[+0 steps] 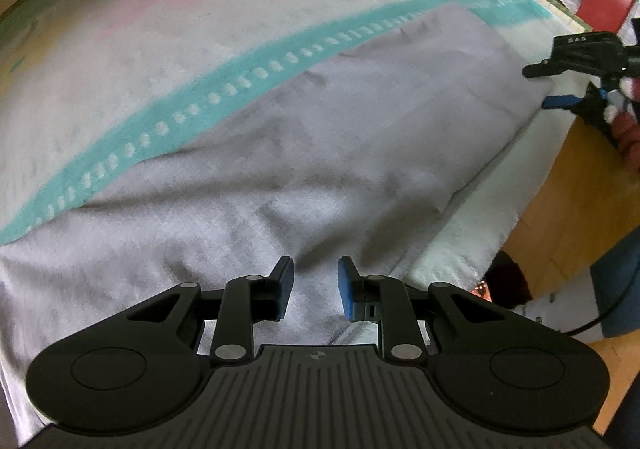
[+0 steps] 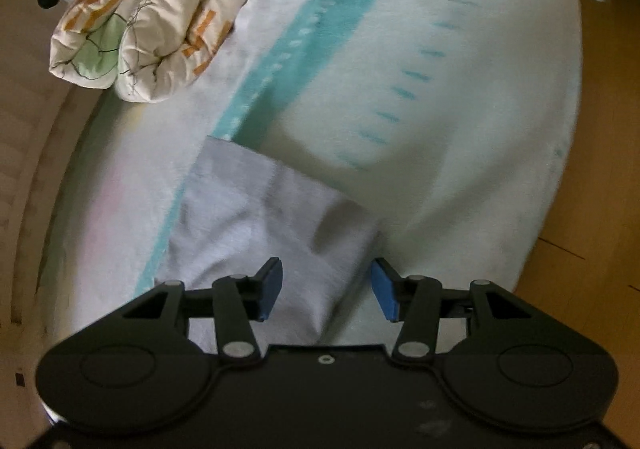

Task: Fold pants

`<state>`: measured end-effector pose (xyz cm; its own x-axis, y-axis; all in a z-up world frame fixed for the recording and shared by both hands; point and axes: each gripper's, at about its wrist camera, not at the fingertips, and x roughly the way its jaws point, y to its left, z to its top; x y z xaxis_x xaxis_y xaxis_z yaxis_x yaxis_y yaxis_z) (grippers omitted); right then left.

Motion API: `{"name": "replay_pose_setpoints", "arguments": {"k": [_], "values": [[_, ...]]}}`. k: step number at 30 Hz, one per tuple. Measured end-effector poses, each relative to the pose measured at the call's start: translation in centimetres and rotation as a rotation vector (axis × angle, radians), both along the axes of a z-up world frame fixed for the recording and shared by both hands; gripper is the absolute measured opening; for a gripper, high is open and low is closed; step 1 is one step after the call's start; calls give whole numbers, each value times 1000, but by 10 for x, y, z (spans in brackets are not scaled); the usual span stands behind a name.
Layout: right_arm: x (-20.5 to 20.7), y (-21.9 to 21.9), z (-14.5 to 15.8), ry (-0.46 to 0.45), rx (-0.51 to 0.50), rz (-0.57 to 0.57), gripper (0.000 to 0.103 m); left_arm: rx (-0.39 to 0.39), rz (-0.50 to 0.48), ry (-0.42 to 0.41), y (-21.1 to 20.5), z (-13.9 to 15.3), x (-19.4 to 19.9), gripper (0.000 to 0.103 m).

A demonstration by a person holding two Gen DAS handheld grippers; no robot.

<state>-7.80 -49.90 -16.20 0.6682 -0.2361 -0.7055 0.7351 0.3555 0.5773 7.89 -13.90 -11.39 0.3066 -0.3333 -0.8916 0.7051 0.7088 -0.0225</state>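
On one bed covered by a pale fleece blanket point(image 1: 120, 61) with a single teal band of white dashes, one pair of grey cotton pants point(image 1: 320, 153) lies spread flat, running from the near left toward the far right edge of the mattress. Over the near end of that cloth hangs the left gripper point(image 1: 315, 287), its two blue-padded fingers point(image 1: 346, 289) set a little apart with nothing between them, the fabric below. Farther right in the left wrist view, the right gripper point(image 1: 550, 85) hovers past the pants' far end, held by a hand point(image 1: 628, 133) in a white-tipped glove. From the right wrist view, that tool's two fingers point(image 2: 269, 289) stand spread wide above the leg end of the pants point(image 2: 256, 217), gripping nothing. One rolled cream quilt point(image 2: 160, 21) with orange patches sits at the far left, and wooden floor point(image 2: 580, 289) shows at right.
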Motion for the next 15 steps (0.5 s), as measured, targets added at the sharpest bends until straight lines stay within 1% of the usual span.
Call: {"name": "replay_pose_setpoints", "arguments": {"k": [2, 5, 6, 9, 11, 12, 13, 15], "values": [[1, 0, -7, -17, 5, -8, 54, -5, 2, 0, 1, 1, 0, 23], [-1, -3, -13, -68, 4, -29, 55, -9, 8, 0, 4, 2, 1, 23], [-2, -4, -14, -91, 8, -36, 57, -11, 10, -1, 4, 2, 1, 23], [-12, -8, -19, -177, 22, -80, 56, -16, 17, -6, 4, 4, 2, 23], [-14, -8, -20, -228, 31, -84, 46, -23, 20, -9, 5, 5, 2, 23], [-13, -8, -20, -247, 31, -69, 37, -25, 21, -10, 5, 6, 2, 23], [-11, -8, -19, -261, 27, -50, 33, -26, 22, -11, 5, 6, 2, 23], [-3, -8, -20, -273, 30, -20, 33, -25, 28, -10, 6, 5, 3, 23]]}}
